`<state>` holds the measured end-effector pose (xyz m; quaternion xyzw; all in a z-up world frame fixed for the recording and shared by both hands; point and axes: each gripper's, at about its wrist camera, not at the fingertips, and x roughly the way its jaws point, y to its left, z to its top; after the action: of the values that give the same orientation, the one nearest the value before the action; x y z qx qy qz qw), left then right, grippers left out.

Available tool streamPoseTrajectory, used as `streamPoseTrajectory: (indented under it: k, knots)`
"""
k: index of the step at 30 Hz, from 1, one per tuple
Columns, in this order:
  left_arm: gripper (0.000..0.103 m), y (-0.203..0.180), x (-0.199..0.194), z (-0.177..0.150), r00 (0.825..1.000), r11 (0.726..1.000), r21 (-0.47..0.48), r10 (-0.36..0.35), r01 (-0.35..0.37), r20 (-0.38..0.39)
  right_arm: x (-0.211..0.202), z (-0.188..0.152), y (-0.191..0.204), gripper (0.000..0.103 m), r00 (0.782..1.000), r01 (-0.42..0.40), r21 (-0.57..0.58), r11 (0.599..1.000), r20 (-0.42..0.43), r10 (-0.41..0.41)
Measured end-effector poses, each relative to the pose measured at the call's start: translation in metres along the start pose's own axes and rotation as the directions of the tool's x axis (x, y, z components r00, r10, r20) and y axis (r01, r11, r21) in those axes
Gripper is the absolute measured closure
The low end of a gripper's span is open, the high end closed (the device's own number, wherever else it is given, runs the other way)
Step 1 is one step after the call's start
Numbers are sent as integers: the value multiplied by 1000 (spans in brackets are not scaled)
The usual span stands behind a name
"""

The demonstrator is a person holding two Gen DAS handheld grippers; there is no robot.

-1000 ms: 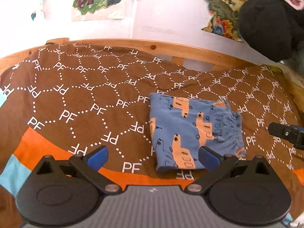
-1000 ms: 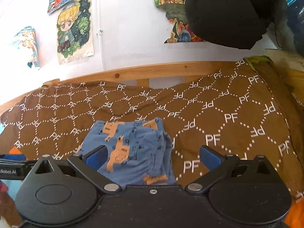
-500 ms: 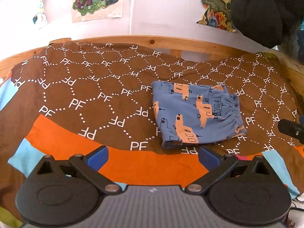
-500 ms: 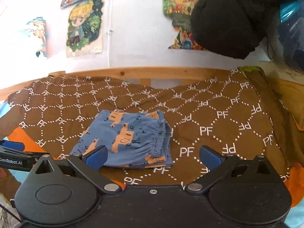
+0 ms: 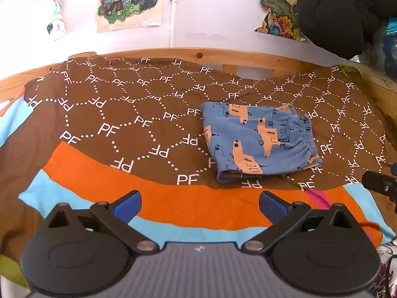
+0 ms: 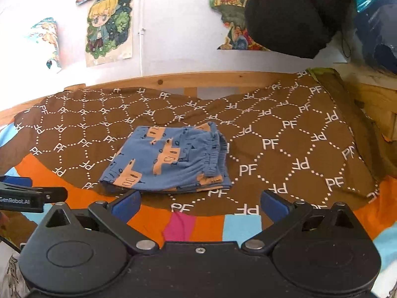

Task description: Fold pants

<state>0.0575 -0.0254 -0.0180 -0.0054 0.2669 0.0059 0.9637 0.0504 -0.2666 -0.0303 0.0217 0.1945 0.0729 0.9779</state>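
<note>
The blue pants with orange prints lie folded into a compact rectangle on the brown patterned blanket, elastic waistband to the right. In the right wrist view the same pants sit just beyond the fingers. My left gripper hangs open over the orange stripe, short of the pants, holding nothing. My right gripper is open too, above the blanket's near edge, with nothing between its fingers. Each gripper shows at the edge of the other's view.
A wooden bed rail runs behind the blanket, with posters on the white wall. A black garment hangs at the upper right. The blanket's orange and light blue stripes lie near me.
Both grippers have drawn back and up from the pants, which now lie farther off. The pants have not moved on the blanket.
</note>
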Motion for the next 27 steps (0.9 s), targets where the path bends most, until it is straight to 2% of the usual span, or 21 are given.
streamPoseTrajectory:
  k: [8,27]
  knots:
    - [0,-1,0,-7,1000,1000,16,3,-3,-30,5,-4,-9,1,1000,12,44,999,-24,-11]
    - [0,1,-2,-8,999,1000,-3,4,-4,-38,9,-6,-7,1,999,-1,22,1000,-49,2]
